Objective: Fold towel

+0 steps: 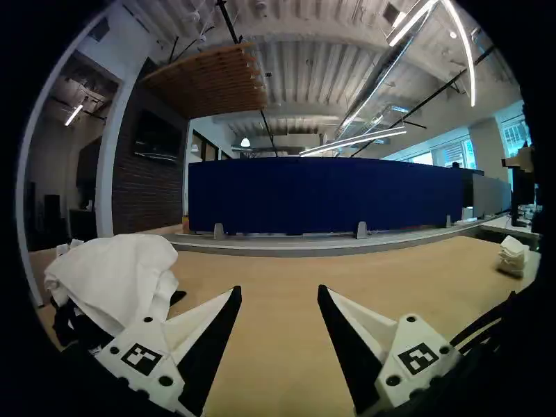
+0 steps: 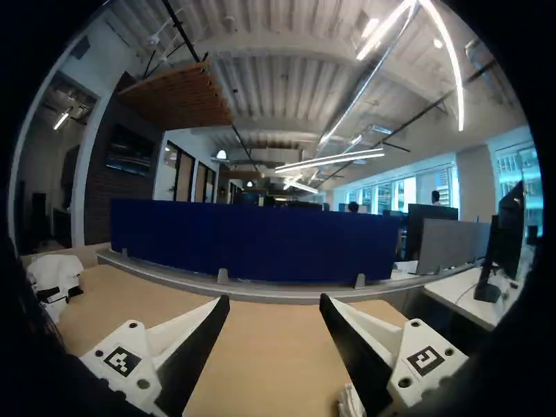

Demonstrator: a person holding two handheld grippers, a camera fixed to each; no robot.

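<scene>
Looking along the left claw (image 1: 278, 290), spread wide and empty, we found the crumpled white cloth towel (image 1: 115, 278) heaped on the pale wooden worktop (image 1: 292, 278) just off to its left. The right claw (image 2: 273, 299), equally spread and empty, had that towel (image 2: 54, 274) well away to its left, so we judged the left claw nearer. Bunched up, the towel showed no clear long axis.
</scene>
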